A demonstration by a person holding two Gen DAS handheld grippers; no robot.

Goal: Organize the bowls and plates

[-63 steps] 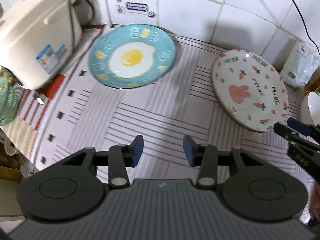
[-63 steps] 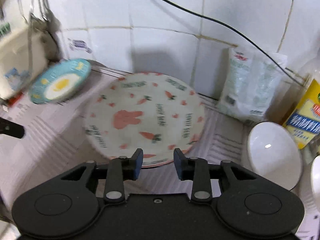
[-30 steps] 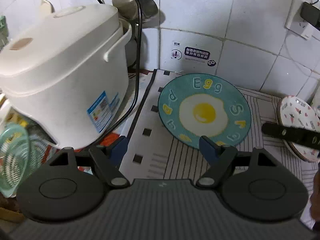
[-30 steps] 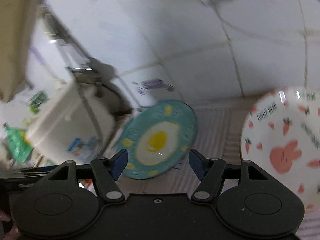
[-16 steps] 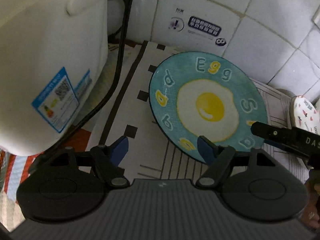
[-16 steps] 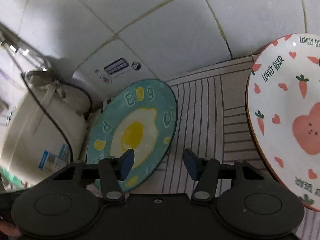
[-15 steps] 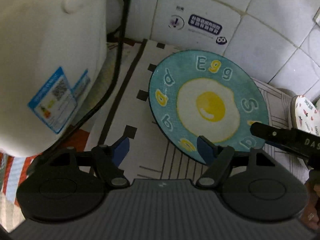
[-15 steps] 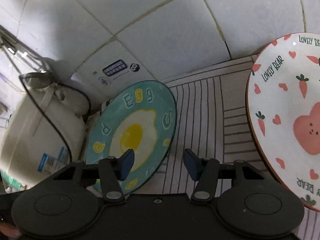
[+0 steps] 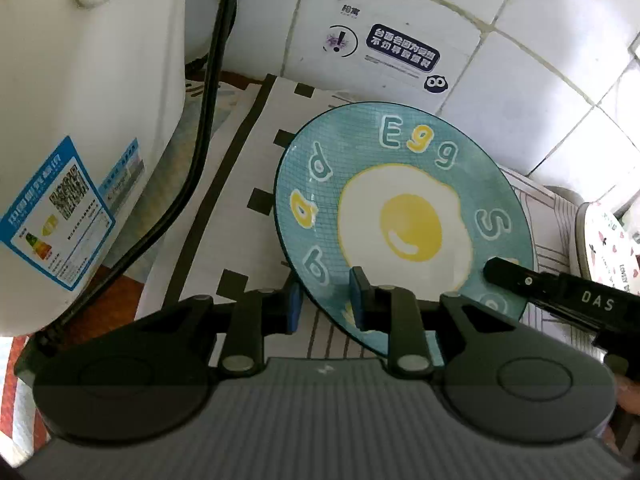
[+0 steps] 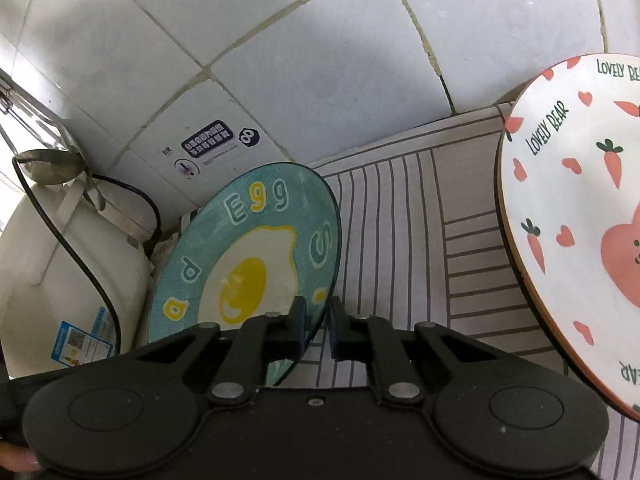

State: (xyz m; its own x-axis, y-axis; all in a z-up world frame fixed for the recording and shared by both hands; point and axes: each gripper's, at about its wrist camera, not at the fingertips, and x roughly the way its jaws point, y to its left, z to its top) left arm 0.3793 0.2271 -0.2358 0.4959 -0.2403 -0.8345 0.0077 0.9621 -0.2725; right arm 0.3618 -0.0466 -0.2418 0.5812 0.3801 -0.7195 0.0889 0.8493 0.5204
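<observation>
The egg plate (image 9: pixel 404 220) is pinched at its near rim by the left tool (image 9: pixel 326 306) and the right tool (image 10: pixel 318 330), tilted above the striped surface (image 10: pixel 404 240).

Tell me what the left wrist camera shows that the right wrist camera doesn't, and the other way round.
Only the left wrist view shows the left tool, closed on the near rim of the egg plate, with the right tool reaching in from the side at the same rim.

Only the right wrist view shows the bunny plate's face with its carrots and lettering, and a metal ladle hanging above the cooker.

Both show the teal egg plate, the white rice cooker, the wall sticker and the striped mat.
</observation>
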